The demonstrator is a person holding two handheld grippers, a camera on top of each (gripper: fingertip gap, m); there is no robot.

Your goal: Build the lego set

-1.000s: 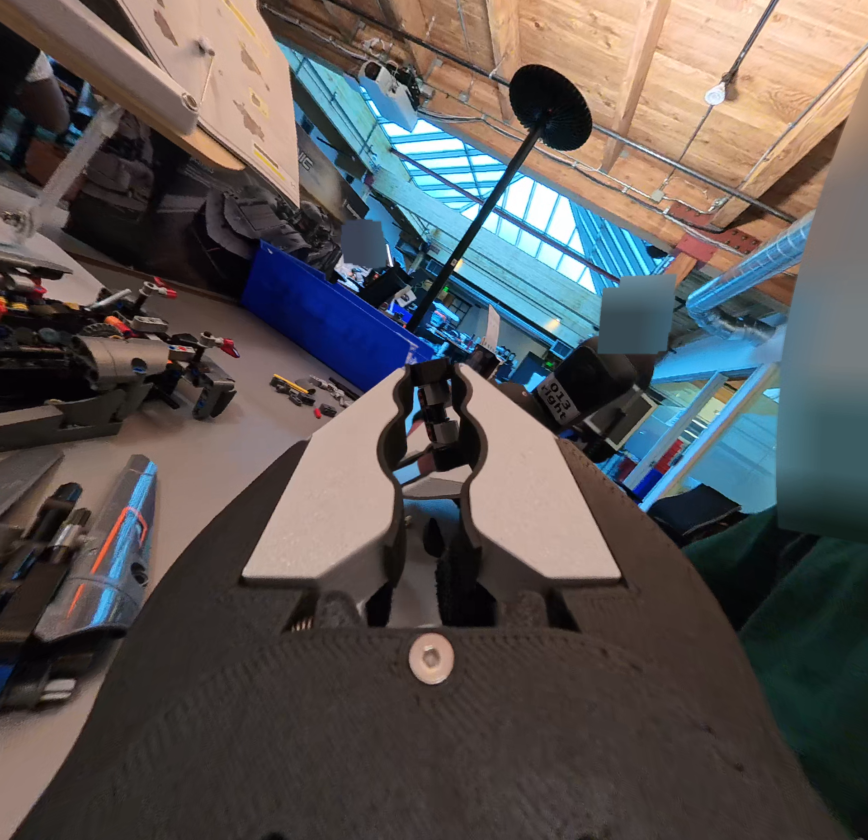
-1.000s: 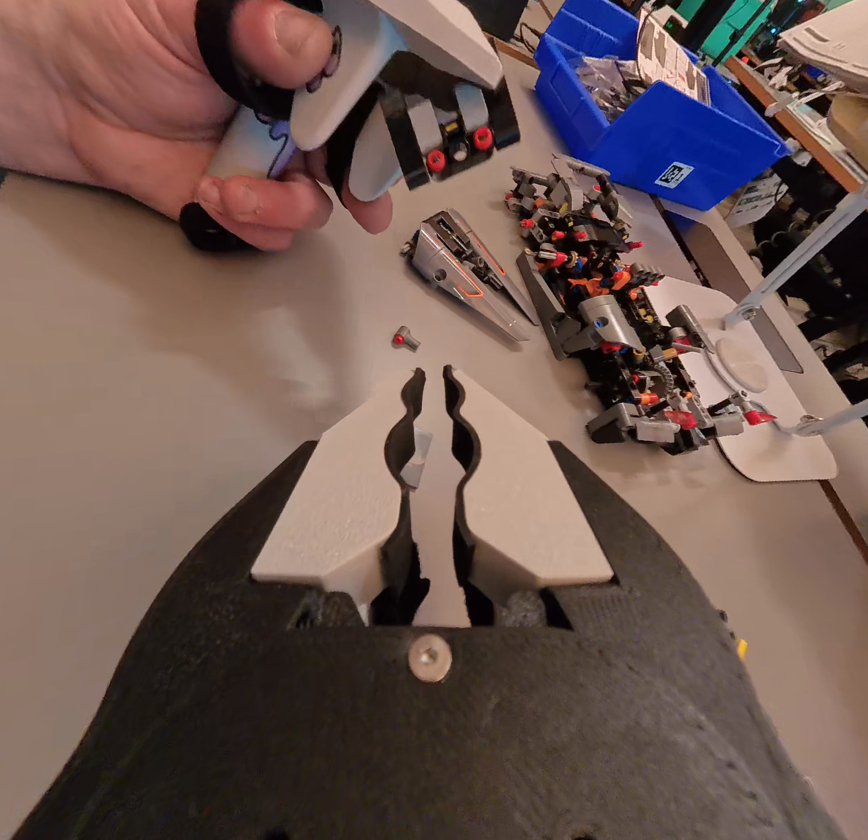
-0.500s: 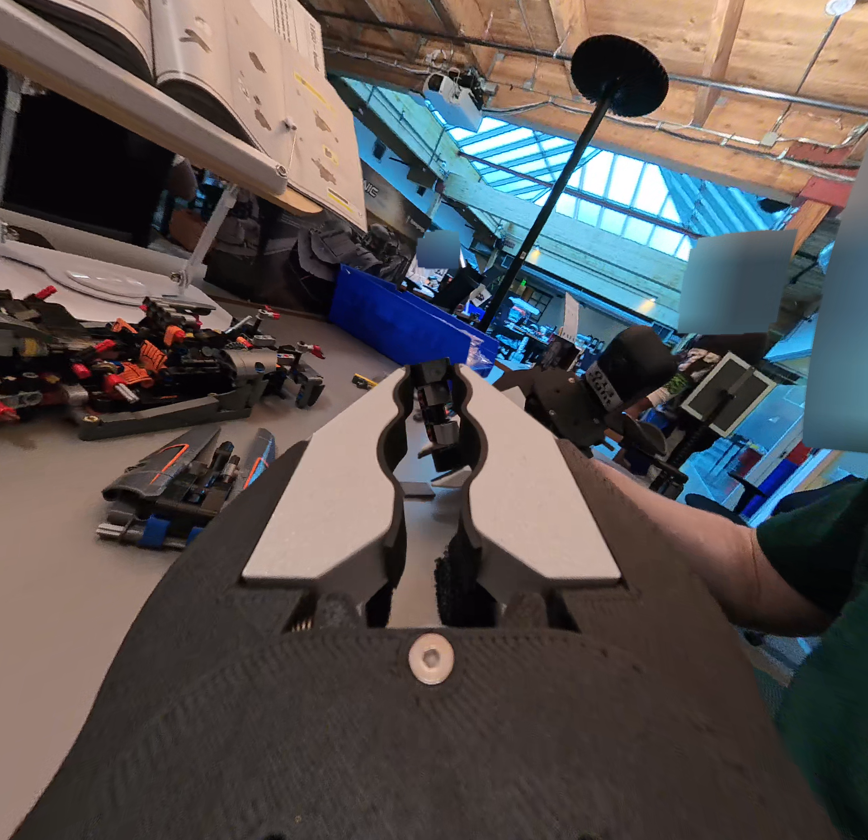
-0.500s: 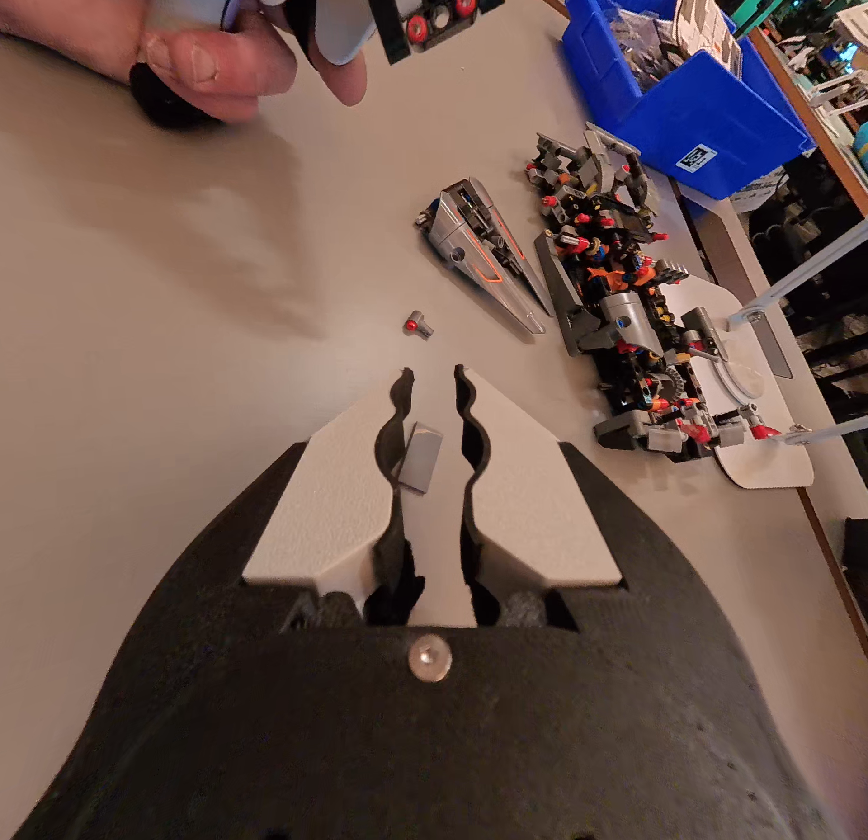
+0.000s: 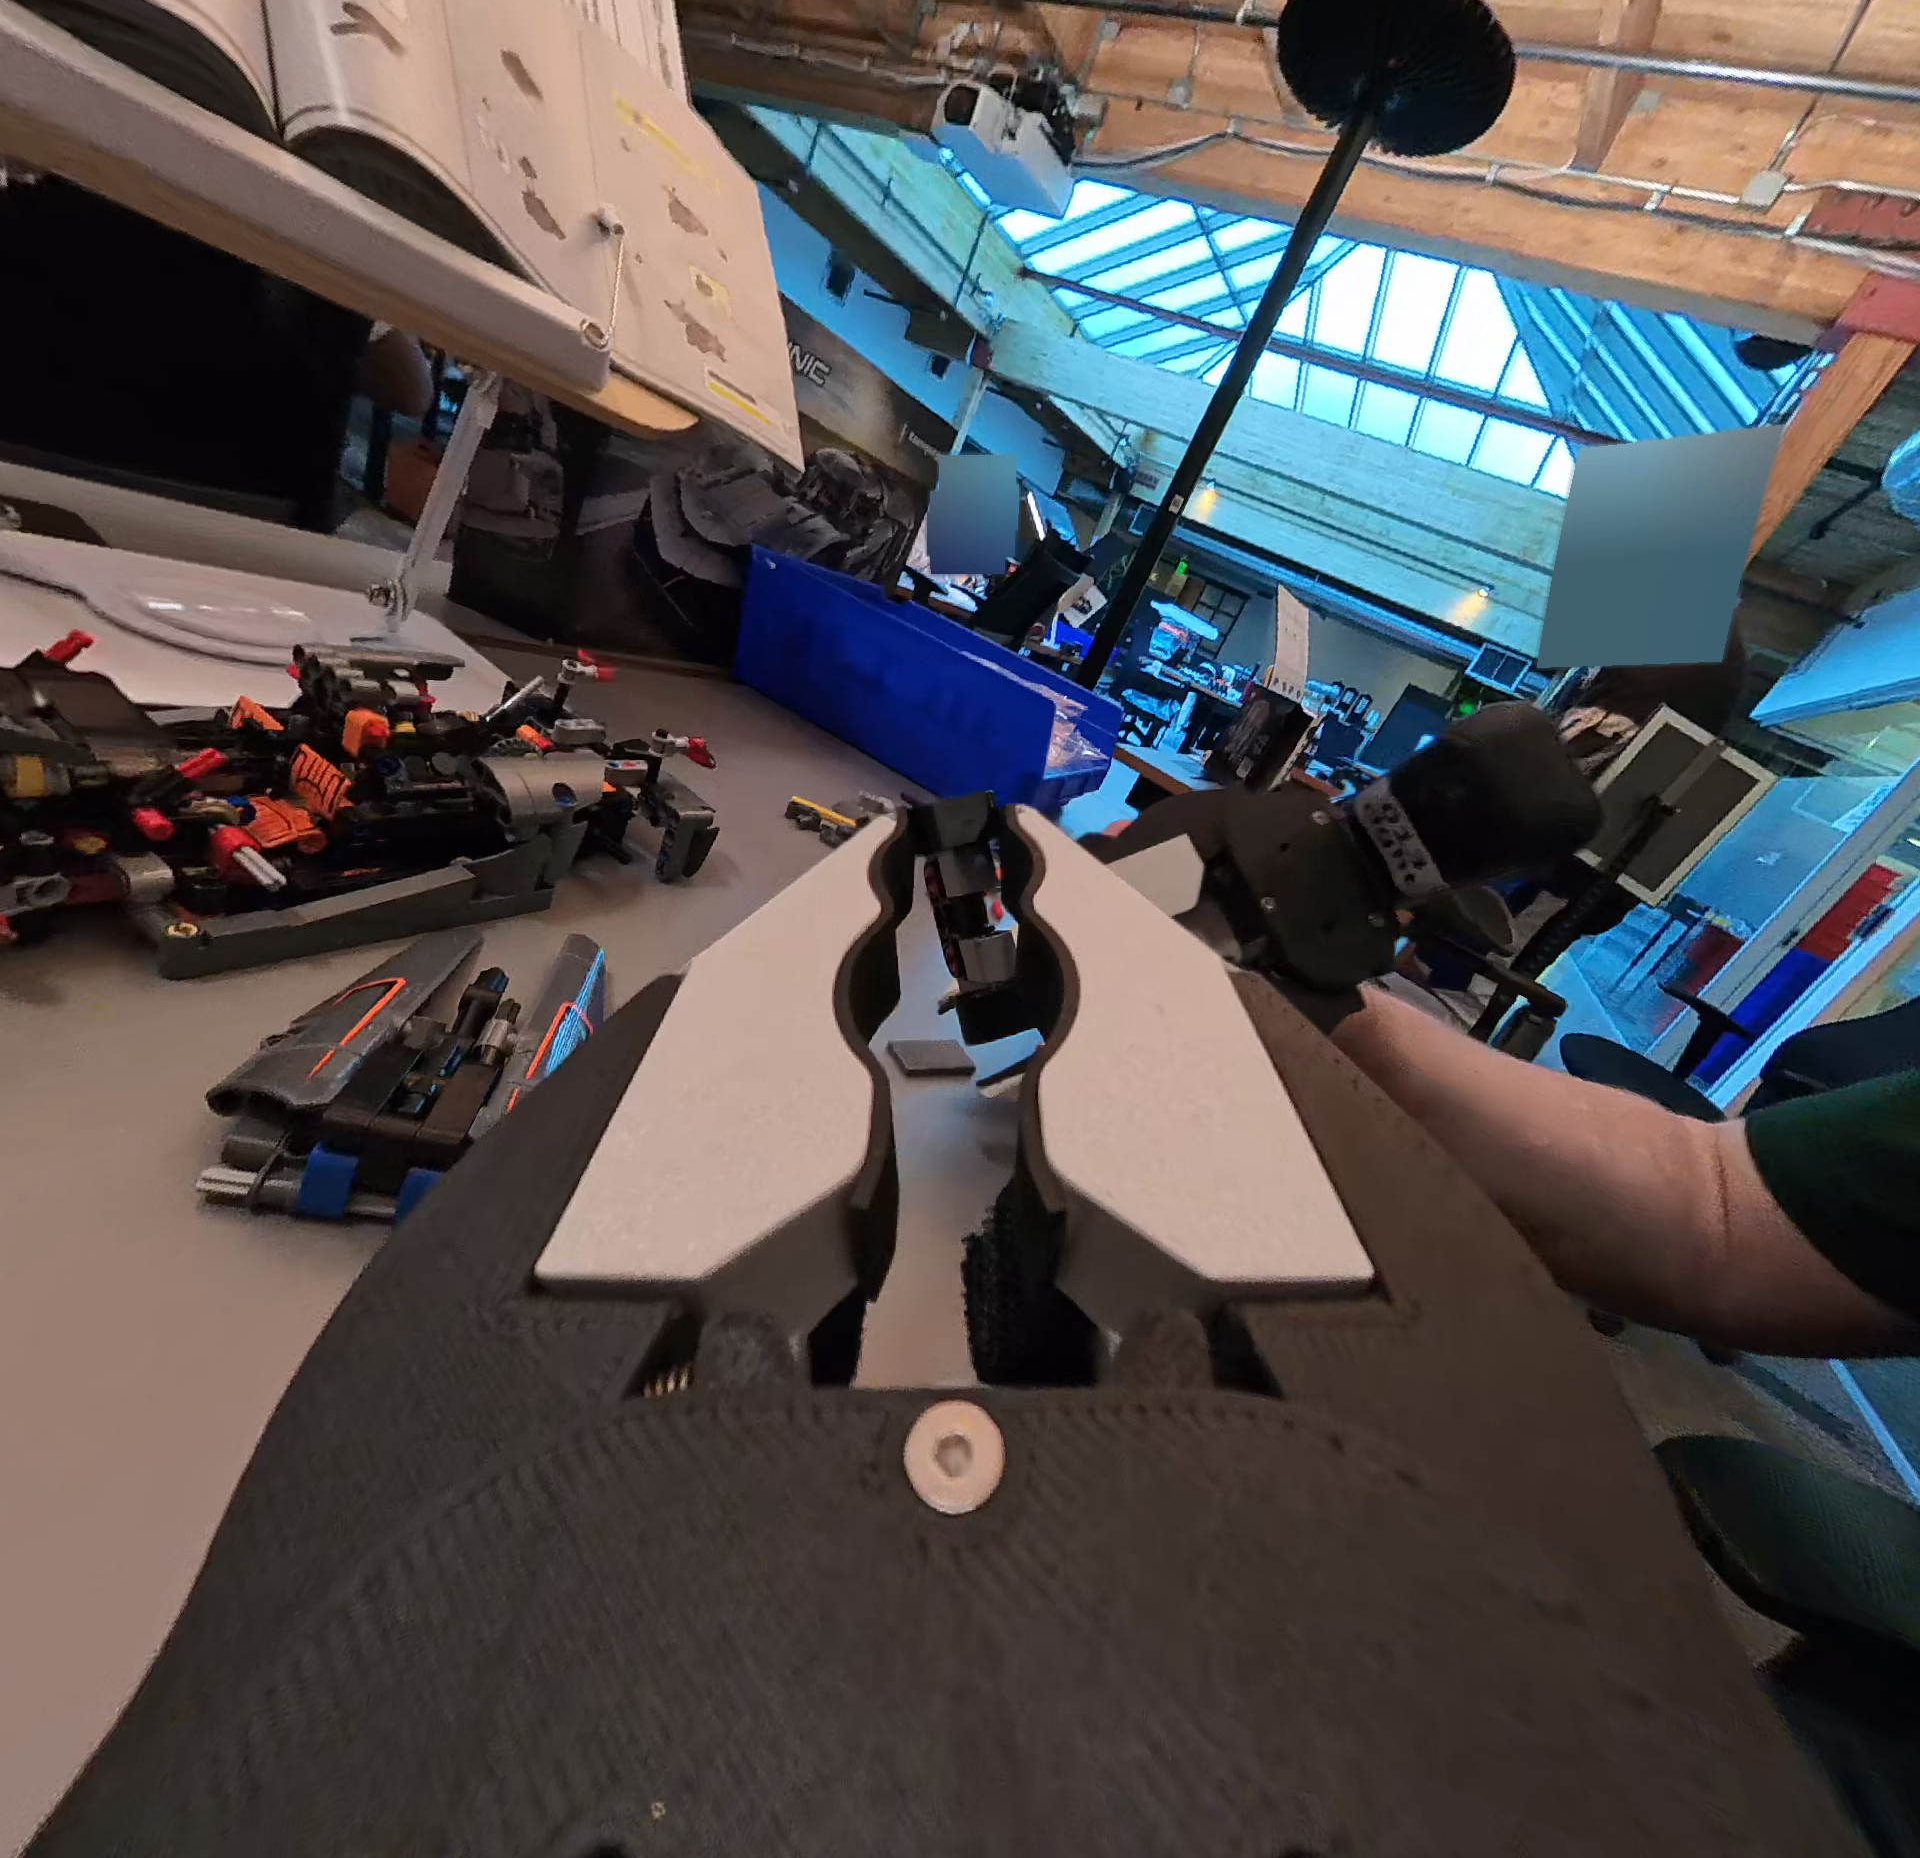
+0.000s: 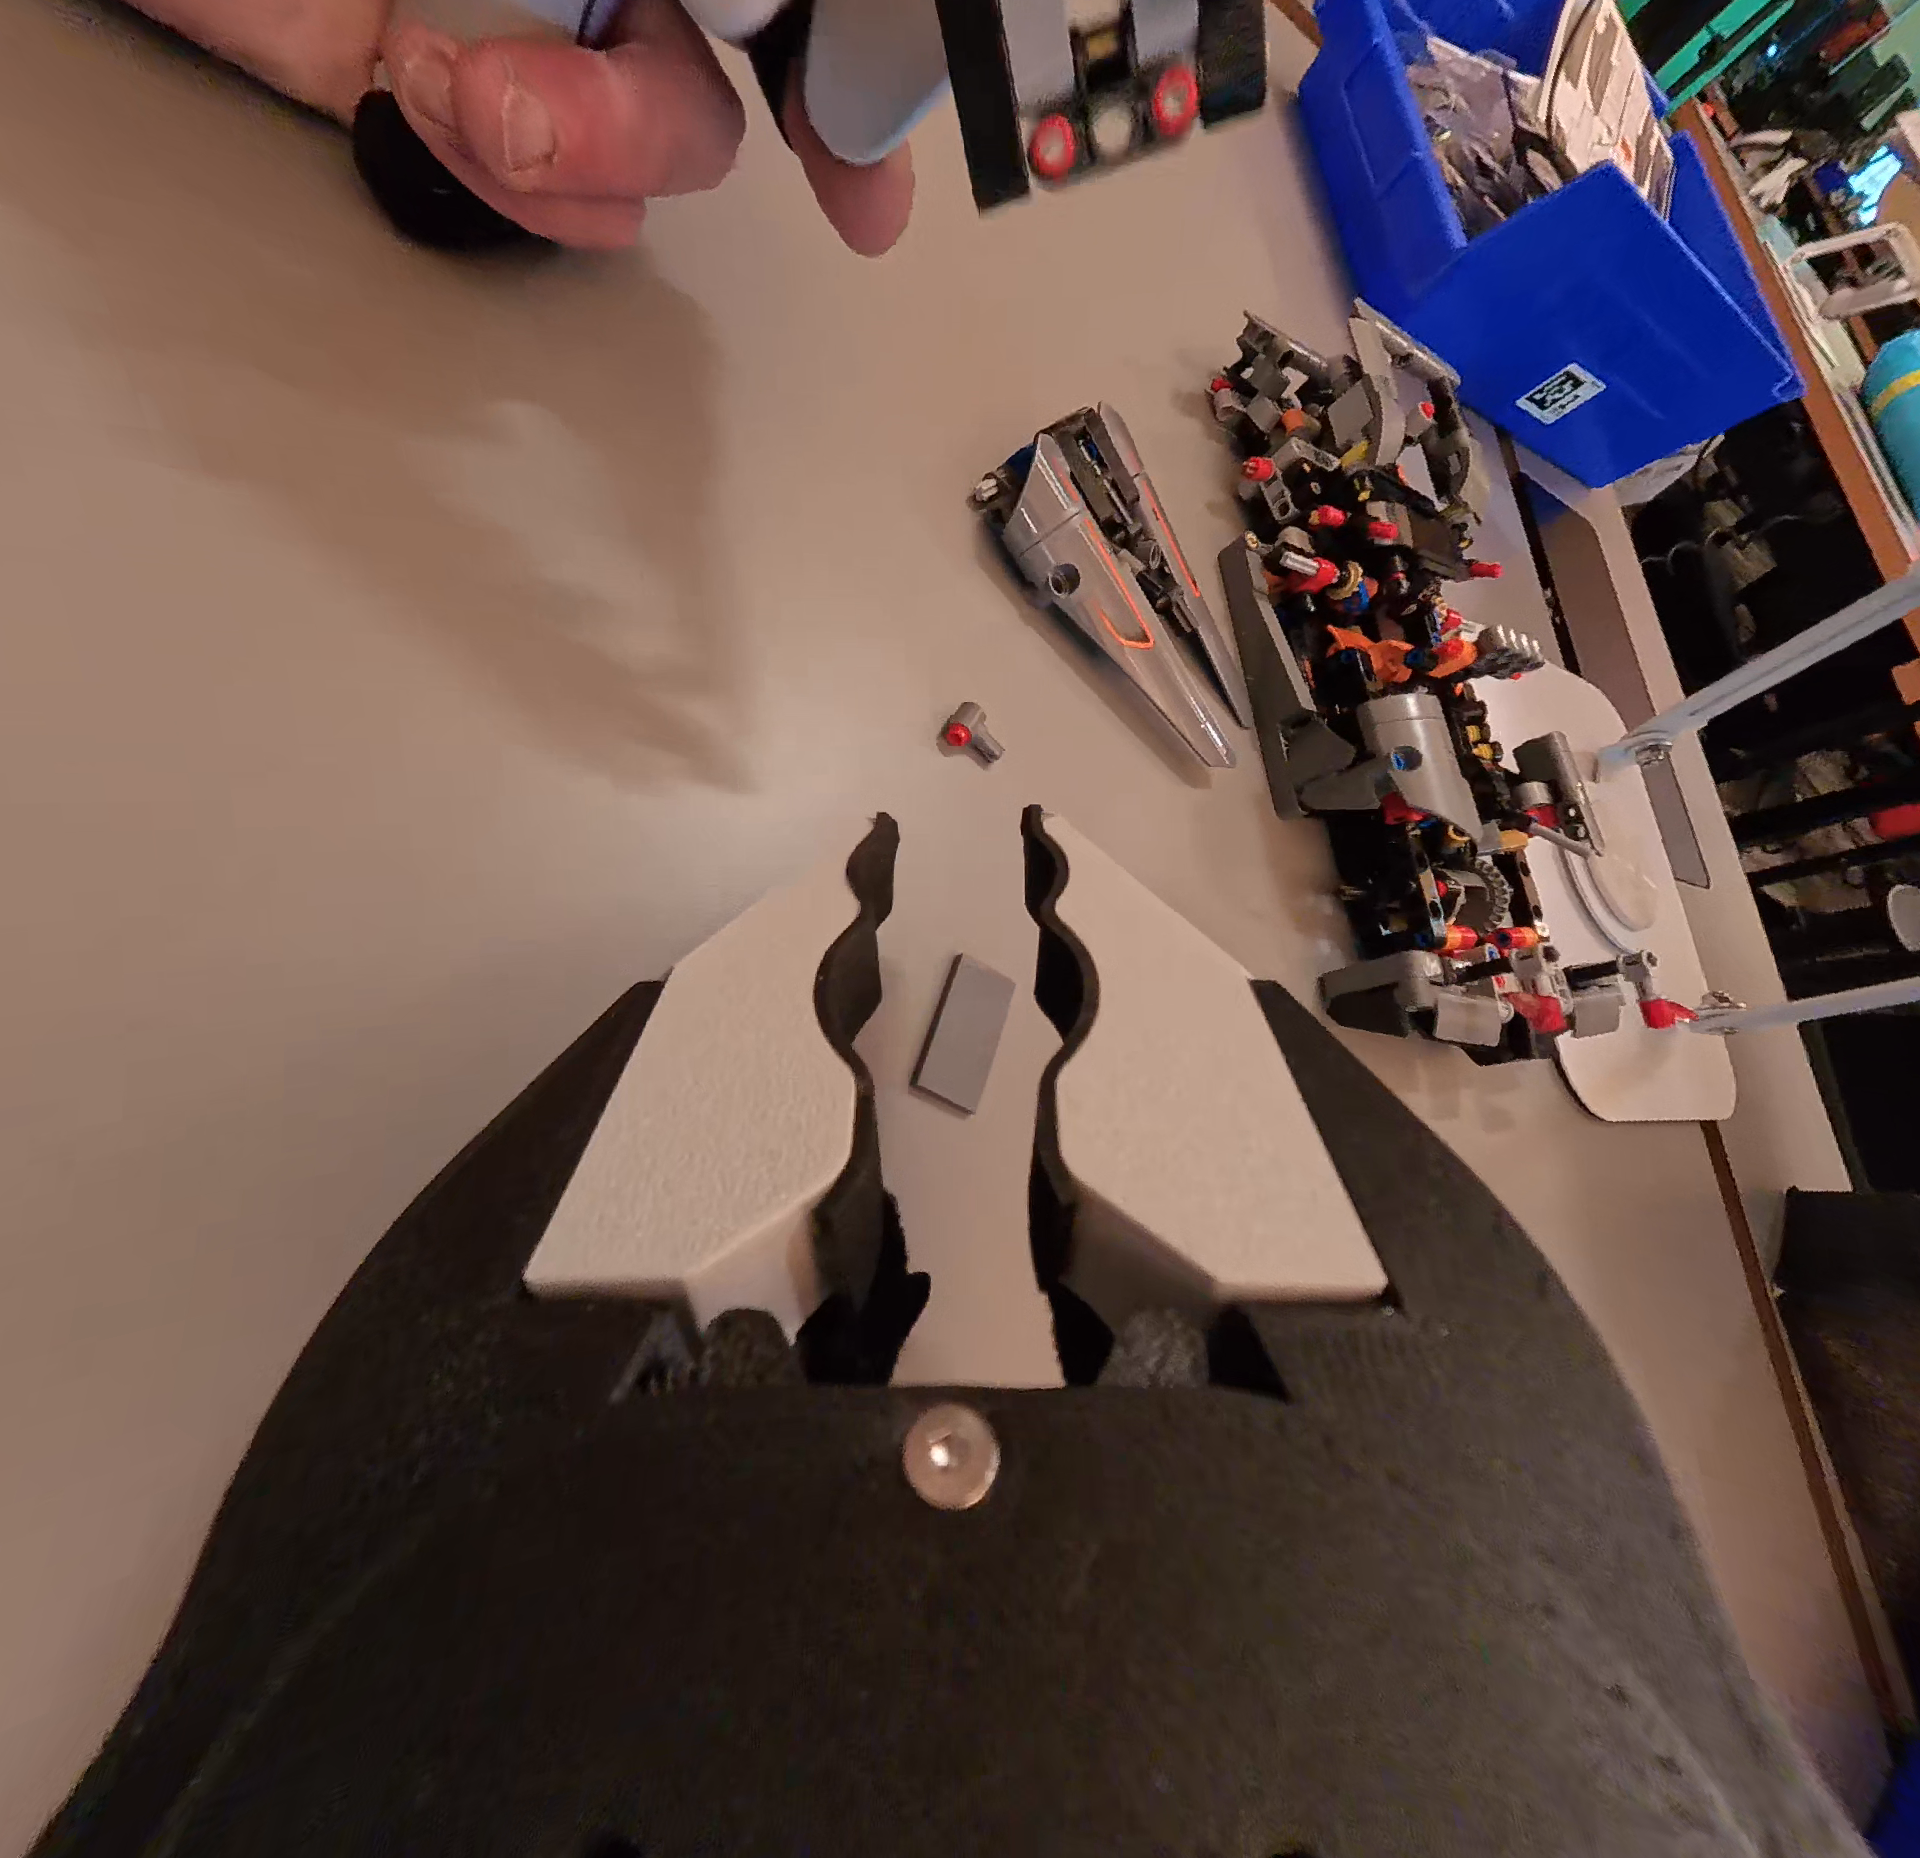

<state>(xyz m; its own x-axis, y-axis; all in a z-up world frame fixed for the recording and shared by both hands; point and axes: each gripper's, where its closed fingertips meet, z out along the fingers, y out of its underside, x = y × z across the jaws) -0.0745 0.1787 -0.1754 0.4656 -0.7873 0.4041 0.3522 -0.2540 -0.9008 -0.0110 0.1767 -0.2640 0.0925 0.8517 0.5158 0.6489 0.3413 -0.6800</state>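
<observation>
My left gripper (image 5: 961, 842) is shut on a small black and grey lego sub-assembly (image 5: 968, 920) with red pins, held above the table. The same sub-assembly shows at the top of the right wrist view (image 6: 1101, 94), next to the hand (image 6: 582, 135) that holds that gripper. My right gripper (image 6: 956, 826) is open and empty, low over the table. A flat grey tile (image 6: 961, 1034) lies on the table between its fingers, touching neither. The tile also shows in the left wrist view (image 5: 930, 1055). A small grey connector with a red pin (image 6: 971, 746) lies just beyond the fingertips.
A grey wedge panel assembly with orange lines (image 6: 1112, 582) and the long main lego model (image 6: 1382, 686) lie to the right. A blue bin (image 6: 1538, 250) stands beyond them. A white stand base (image 6: 1652, 1029) sits near the table edge, with an open instruction book (image 5: 520, 146) above. Tip to tip, the grippers are about 11 cm apart.
My right gripper has opened and let go of the grey tile, which now lies flat on the table. My left gripper has tilted down toward the table, still holding its sub-assembly.
</observation>
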